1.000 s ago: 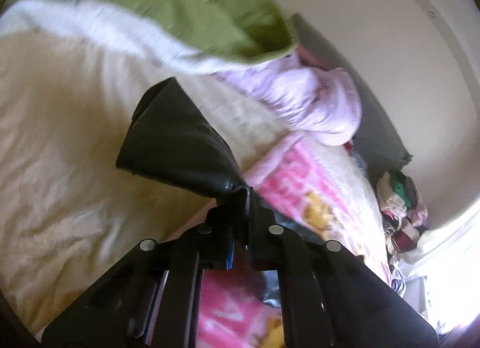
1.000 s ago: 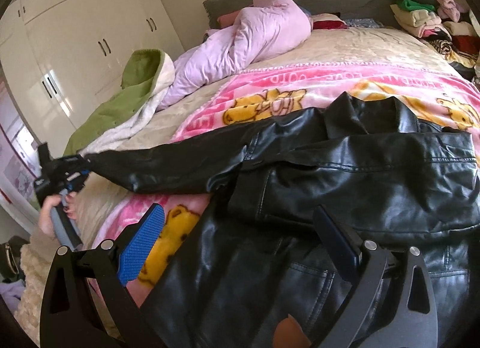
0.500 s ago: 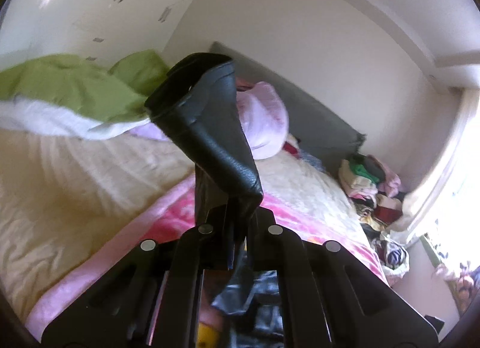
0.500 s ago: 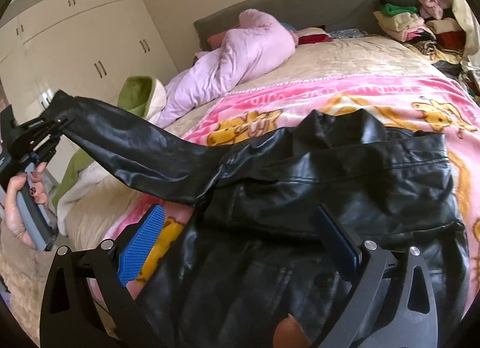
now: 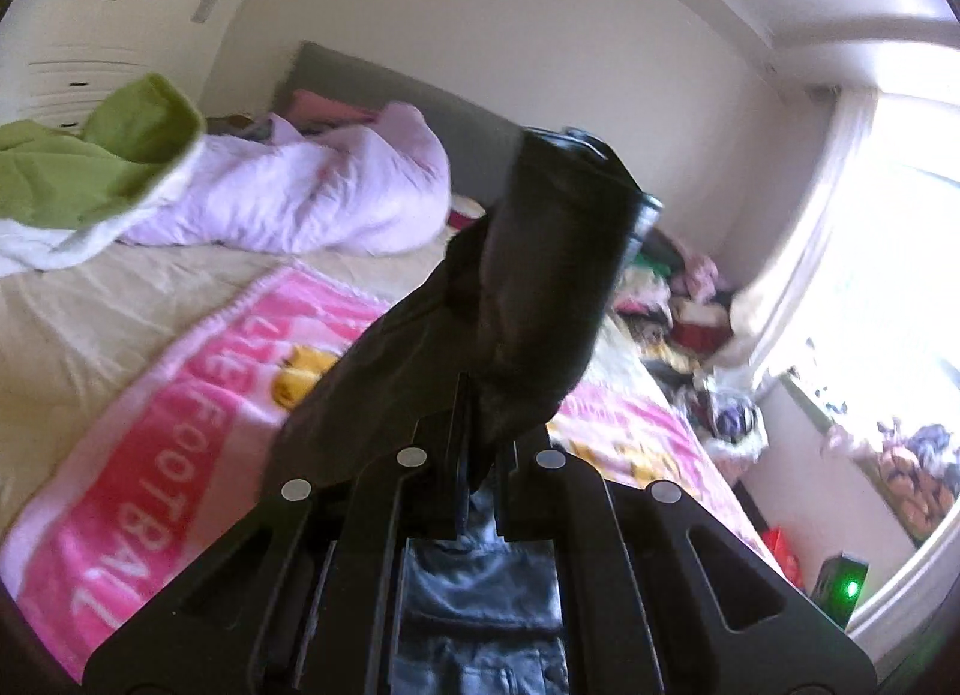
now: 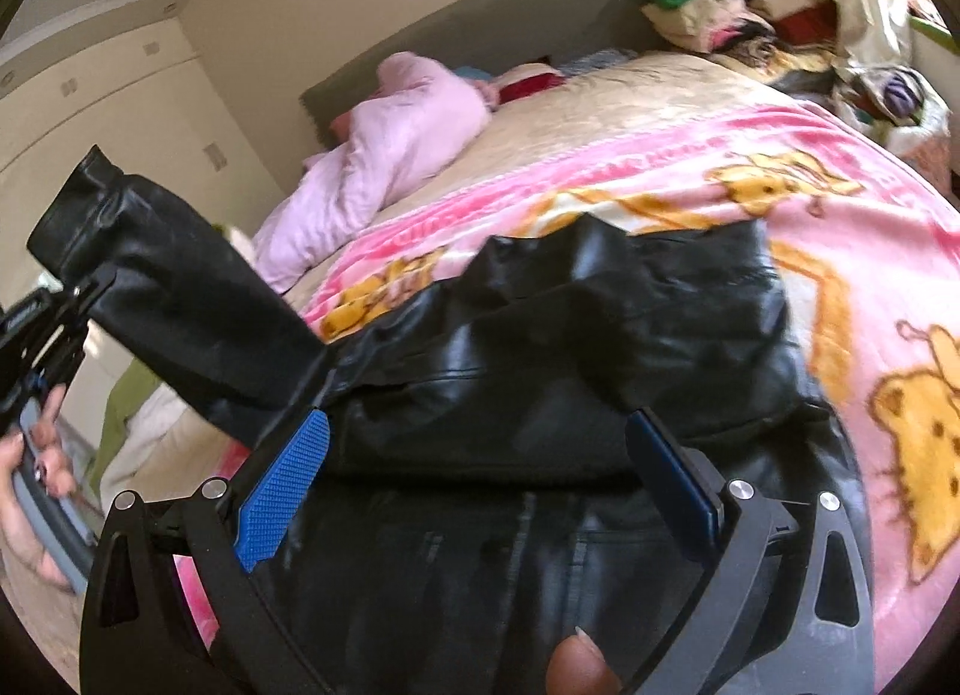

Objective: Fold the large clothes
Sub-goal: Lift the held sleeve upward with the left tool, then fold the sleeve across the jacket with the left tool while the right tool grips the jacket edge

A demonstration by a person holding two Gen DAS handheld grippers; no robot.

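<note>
Up and across swings the black jacket's sleeve (image 6: 180, 299), pinched in the fully closed left gripper (image 5: 480, 455), while the right gripper (image 6: 480, 491) hovers wide open, empty, over the jacket (image 6: 600, 347) on the pink blanket (image 6: 840, 251).

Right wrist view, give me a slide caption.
Left claw lifts the black jacket's sleeve while the open right claw hovers over it.

Cream walls (image 5: 540, 35), grey headboard (image 6: 480, 29), white wardrobe (image 6: 90, 113), bright window (image 5: 888, 287), pink blanket (image 6: 840, 203) on bed
</note>
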